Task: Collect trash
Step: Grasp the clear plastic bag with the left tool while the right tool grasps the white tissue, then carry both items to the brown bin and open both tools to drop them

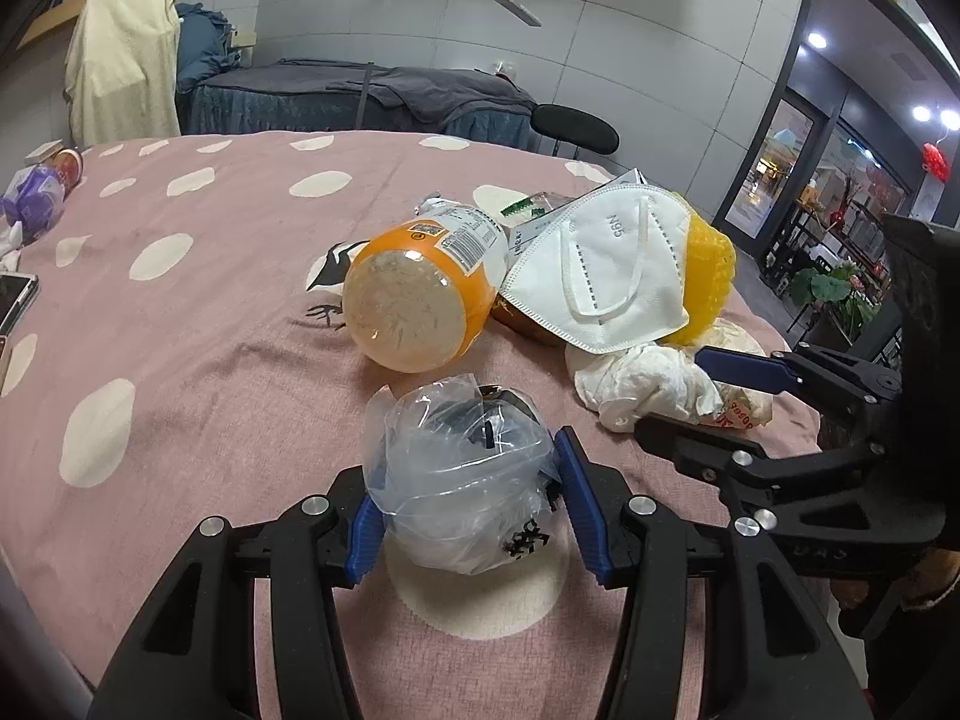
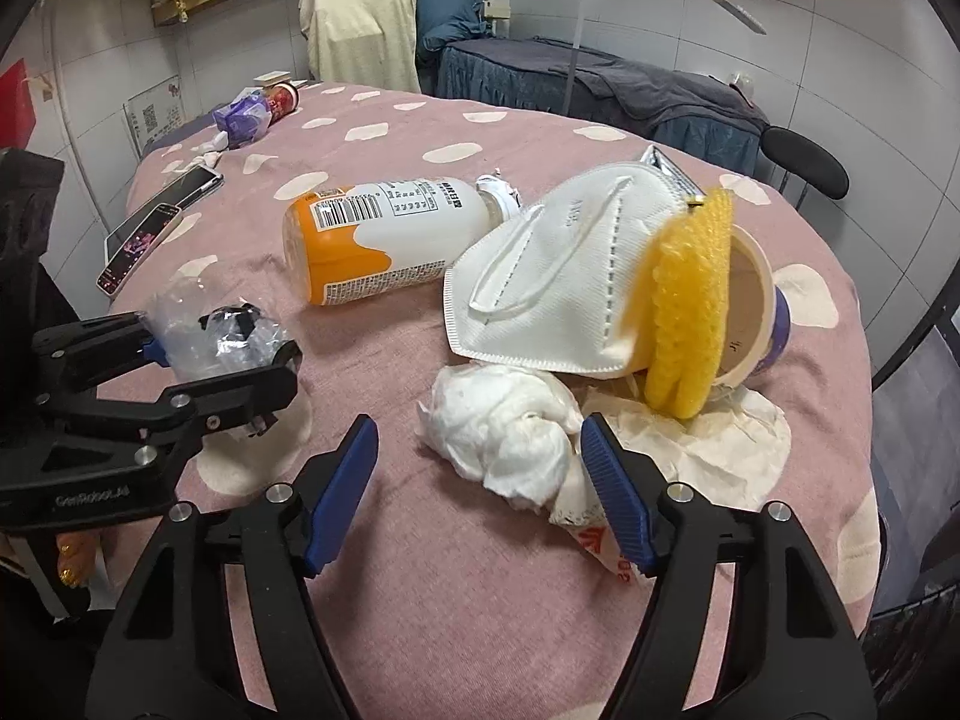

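Left gripper (image 1: 465,504) pinched the crumpled clear bag (image 1: 459,480), contents unreadable. Right gripper (image 2: 480,498) stood spread around the tissue wad (image 2: 510,438); cup (image 2: 750,312) half hidden by mask (image 2: 558,282).

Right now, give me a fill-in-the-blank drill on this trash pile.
1. The left gripper has its jaws on a crumpled clear ____ bag.
2. The orange-and-white bottle lies on its ____.
3. The white face mask rests against a ____ sponge.
4. Between the right gripper's open jaws sits a wad of white ____.

Missing: plastic; side; yellow; tissue
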`<state>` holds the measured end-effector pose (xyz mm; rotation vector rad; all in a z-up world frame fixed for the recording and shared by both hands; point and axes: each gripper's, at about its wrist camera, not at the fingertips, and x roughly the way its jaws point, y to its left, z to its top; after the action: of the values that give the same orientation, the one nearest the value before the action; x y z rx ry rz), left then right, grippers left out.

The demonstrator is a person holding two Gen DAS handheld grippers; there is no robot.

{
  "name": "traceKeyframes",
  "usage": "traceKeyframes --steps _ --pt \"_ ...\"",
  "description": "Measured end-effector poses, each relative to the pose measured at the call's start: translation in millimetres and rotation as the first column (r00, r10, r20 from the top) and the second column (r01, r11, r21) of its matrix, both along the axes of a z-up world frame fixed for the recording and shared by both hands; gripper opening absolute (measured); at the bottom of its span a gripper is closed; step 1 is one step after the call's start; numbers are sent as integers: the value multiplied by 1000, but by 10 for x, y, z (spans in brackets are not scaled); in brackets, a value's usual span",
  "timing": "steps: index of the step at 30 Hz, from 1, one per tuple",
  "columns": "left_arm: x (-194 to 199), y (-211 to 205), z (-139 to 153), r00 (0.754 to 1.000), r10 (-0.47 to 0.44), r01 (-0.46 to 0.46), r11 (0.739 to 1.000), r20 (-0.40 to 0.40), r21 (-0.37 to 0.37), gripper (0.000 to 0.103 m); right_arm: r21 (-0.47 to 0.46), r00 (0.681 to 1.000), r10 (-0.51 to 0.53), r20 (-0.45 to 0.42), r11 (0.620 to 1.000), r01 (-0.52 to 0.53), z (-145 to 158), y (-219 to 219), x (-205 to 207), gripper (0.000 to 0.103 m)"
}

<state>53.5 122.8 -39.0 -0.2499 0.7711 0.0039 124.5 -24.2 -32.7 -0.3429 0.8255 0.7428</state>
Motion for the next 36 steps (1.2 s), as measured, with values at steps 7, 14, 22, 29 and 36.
traceKeyframes --steps 7,14,22,29,36 --pt "-6 6 -17 1000 -1 1 1000 -1 -11 51 -5 999 -39 -38 999 38 -65 34 148 33" --pt "8 -74 55 999 -33 33 999 21 -8 51 105 997 -5 -80 994 14 29 -196 -27 30" --pt "25 -217 160 996 -69 69 998 53 -6 51 218 998 0 -63 976 14 240 -520 -362 30" --pt "79 -511 256 985 -153 152 988 85 12 51 317 993 -111 -48 941 120 368 -1026 -452 30" --pt "237 -914 365 953 -282 282 959 114 14 51 361 920 -392 -2 858 366 479 -1856 -295 30"
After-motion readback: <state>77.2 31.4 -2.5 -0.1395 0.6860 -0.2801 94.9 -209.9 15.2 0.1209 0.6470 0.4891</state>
